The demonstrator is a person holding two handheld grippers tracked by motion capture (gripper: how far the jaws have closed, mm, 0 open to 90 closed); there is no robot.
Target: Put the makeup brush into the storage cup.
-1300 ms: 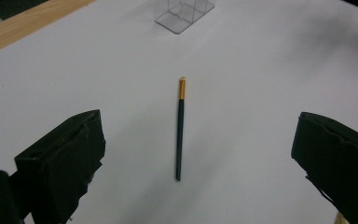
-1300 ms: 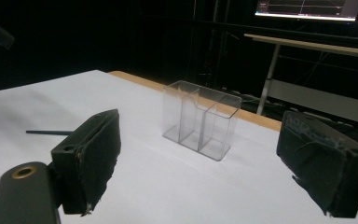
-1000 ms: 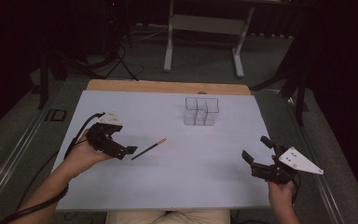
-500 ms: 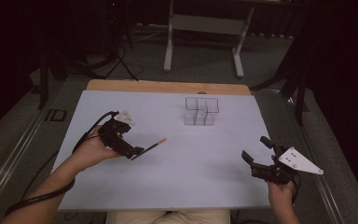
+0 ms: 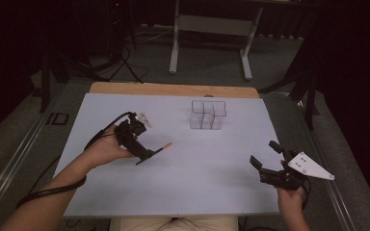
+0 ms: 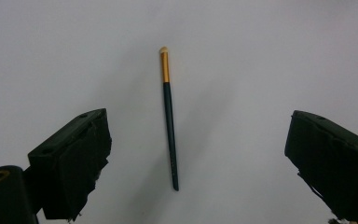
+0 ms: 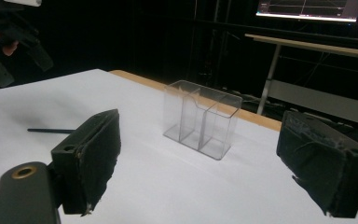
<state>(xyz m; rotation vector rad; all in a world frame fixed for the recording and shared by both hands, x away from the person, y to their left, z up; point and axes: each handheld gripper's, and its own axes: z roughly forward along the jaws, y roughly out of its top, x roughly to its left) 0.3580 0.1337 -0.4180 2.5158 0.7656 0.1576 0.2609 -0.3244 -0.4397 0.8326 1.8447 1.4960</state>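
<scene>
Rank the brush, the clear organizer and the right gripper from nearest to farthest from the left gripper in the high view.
1. Brush: right under the left gripper, between its open jaws.
2. Clear organizer: farther back, toward the table's far edge.
3. Right gripper: across the table, near the front right.

Slim dark brush point(image 6: 169, 122) flat on table point(image 5: 212, 192)

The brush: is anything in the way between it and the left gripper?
No, nothing visible. The left gripper hangs open right over the brush, which lies alone on the bare white table, between the two jaws. The clear box stands farther off.
</scene>
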